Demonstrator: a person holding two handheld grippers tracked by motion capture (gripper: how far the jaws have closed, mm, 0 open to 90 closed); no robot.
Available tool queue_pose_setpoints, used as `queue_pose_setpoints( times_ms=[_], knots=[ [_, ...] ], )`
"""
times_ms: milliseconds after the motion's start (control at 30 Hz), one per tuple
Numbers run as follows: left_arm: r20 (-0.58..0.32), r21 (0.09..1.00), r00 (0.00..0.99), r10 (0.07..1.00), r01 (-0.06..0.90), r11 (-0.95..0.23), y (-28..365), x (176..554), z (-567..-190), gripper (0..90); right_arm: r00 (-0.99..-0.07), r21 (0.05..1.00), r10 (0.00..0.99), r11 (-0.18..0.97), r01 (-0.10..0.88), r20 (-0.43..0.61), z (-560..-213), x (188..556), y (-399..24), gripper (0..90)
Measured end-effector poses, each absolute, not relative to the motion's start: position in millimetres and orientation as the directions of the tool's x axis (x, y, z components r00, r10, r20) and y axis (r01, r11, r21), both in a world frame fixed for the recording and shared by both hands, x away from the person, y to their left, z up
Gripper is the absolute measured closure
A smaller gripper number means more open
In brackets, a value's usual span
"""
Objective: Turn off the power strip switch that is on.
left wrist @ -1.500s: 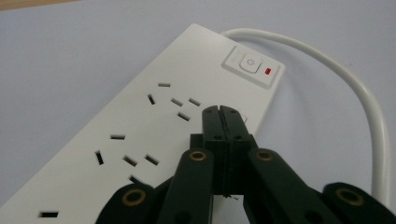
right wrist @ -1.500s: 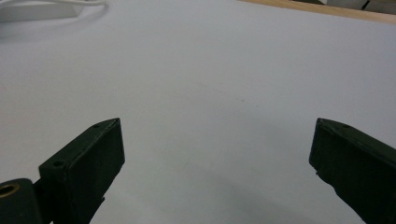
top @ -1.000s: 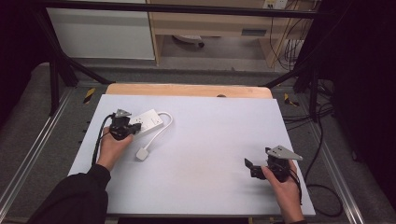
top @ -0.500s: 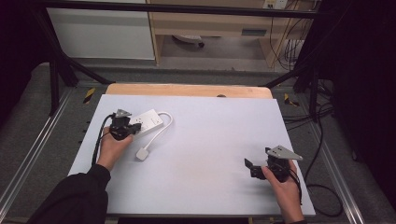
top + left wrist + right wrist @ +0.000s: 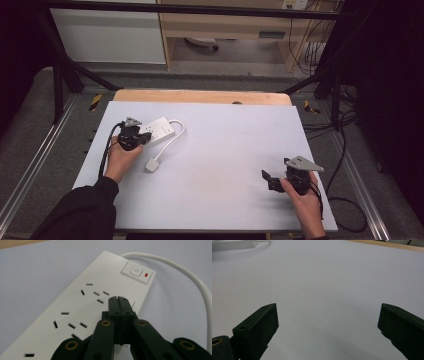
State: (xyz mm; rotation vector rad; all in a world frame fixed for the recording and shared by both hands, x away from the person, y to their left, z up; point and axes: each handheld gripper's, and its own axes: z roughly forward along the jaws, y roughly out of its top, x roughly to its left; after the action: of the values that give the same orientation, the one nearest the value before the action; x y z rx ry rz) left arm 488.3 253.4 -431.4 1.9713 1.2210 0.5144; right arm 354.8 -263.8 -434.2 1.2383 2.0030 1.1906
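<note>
**Closed left gripper over the power strip, right gripper wide open near the front right corner**

A white power strip (image 5: 156,131) lies on the grey desk (image 5: 225,150) near its left edge, toward the far side. The left gripper (image 5: 142,138) sits at the strip's near end, held in the person's left hand (image 5: 120,159). In the left gripper view, the left gripper's jaws are pressed fully together with nothing between them, and their tips stand over the strip's top face, between the socket holes and the power button (image 5: 135,271) with its small red light (image 5: 147,275). Whether the tips touch the plastic cannot be told. The strip's white cable (image 5: 172,140) loops from its far end back toward the near side and ends in a white plug (image 5: 152,165), which lies on the desk just beside the left hand.

The right gripper (image 5: 267,179) is well apart from the strip, near the desk's front right corner, held in the right hand (image 5: 305,205). Its jaws stand wide apart and hold nothing; bare desk shows between them in the right gripper view.

The strip's near end is cut off in the left gripper view, and the strip is a blurred sliver at the top left of the right gripper view.
</note>
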Motion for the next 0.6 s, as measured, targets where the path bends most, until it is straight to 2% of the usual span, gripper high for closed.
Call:
queue_pose_setpoints(
  times_ms=[600],
  knots=[
    [-0.069,0.774,0.462,0.884,0.584,-0.244,253.8,489.6,-432.4,90.0,-0.462,0.87,0.886,0.203,0.45,0.032,-433.9,354.6,-264.4,3.6]
  ],
)
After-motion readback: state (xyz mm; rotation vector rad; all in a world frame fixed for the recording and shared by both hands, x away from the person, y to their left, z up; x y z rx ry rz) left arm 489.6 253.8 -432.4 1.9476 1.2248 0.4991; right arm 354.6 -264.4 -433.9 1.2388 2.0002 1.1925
